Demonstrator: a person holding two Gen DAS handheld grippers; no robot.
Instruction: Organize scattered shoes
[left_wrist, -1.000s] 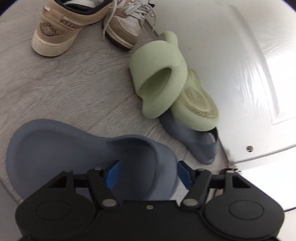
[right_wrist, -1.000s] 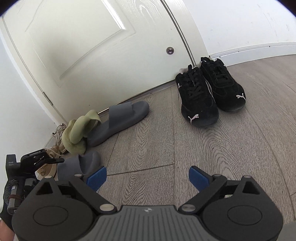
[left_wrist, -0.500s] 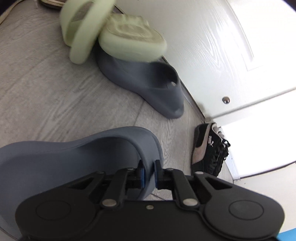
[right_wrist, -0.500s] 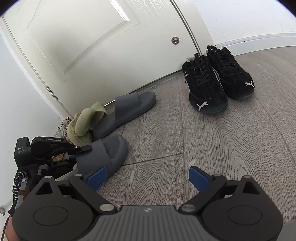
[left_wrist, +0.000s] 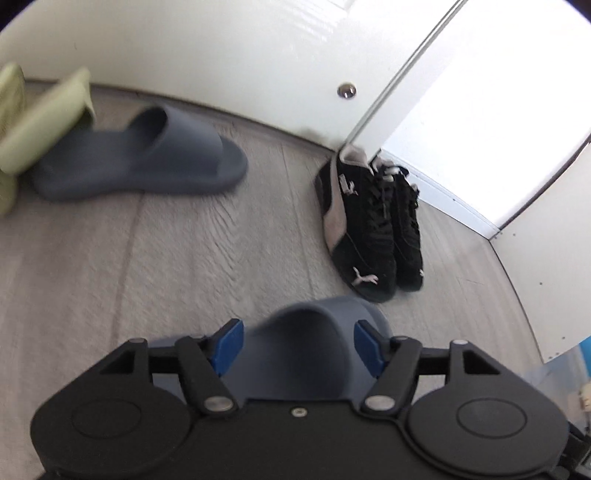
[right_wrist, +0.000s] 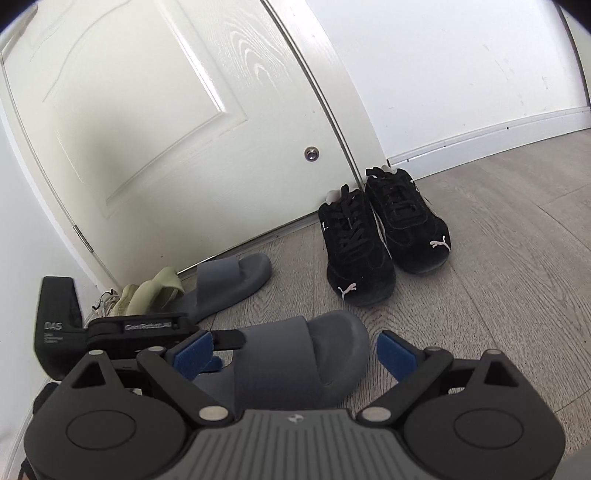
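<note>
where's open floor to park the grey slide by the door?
Bare floor lies between the far grey slide and the black sneakers, along the door threshold. More lies right of the sneakers, by the baseboard. The left is crowded: green slides piled on the far slide's heel. The near grey slide sits between the open left hand-held gripper fingers.

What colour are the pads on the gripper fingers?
Blue pads, clearest in the right wrist view.

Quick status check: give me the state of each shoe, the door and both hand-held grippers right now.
Left hand-held gripper: open, astride the near grey slide.
Right hand-held gripper: open, holding nothing.
Near grey slide: upright on the floor.
Far grey slide: upright by the door, heel under the green slides.
Green slides: tipped on edge, piled.
Black sneakers: paired, upright, laced.
Door: closed.
</note>
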